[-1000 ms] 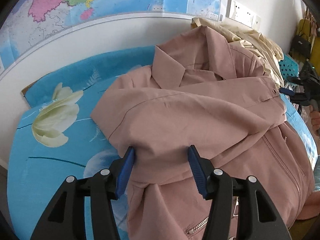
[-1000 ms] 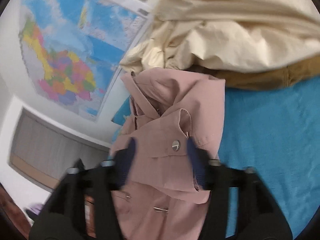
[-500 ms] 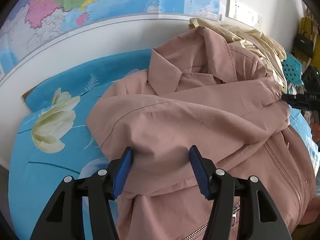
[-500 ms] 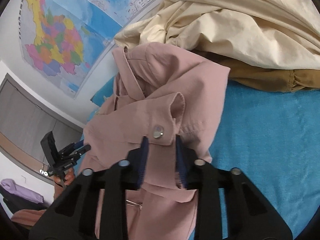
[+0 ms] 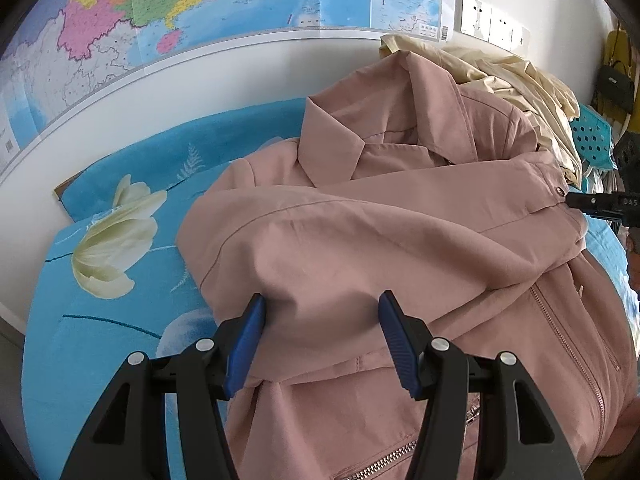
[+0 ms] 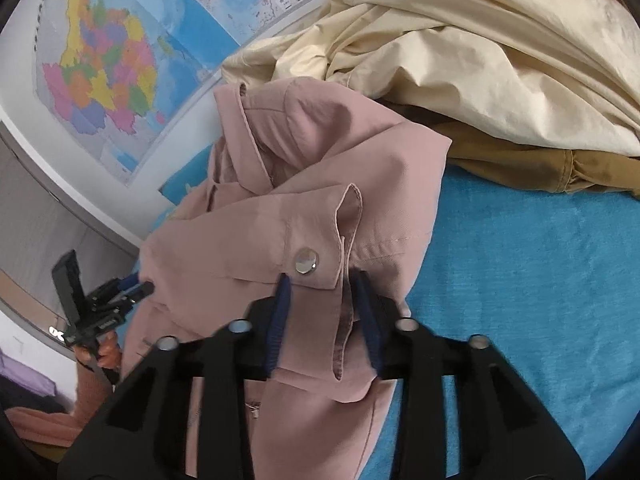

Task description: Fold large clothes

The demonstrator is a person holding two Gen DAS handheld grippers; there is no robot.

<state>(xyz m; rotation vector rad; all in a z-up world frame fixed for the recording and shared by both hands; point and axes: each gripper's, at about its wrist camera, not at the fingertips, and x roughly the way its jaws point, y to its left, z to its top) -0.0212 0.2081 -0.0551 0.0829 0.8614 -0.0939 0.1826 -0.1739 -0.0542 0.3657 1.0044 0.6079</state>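
Observation:
A dusty-pink zip jacket (image 5: 380, 240) lies on the blue floral bed cover (image 5: 120, 280), one sleeve folded across its chest. My left gripper (image 5: 322, 336) is open, its blue pads on either side of a bulge of sleeve fabric near the shoulder. My right gripper (image 6: 324, 312) is open with the sleeve cuff (image 6: 320, 240), marked by a silver snap button, lying between its pads. The right gripper also shows at the right edge of the left wrist view (image 5: 592, 204). The left gripper shows in the right wrist view (image 6: 132, 290).
A cream garment (image 6: 480, 48) and a mustard-brown one (image 6: 540, 164) are heaped at the head of the bed beside the jacket collar. A wall map (image 5: 200, 8) hangs behind. A teal perforated basket (image 5: 592, 140) stands at the right.
The right gripper has widened its jaws around the cuff, which has settled onto the jacket. The left gripper has stayed open in nearly the same place.

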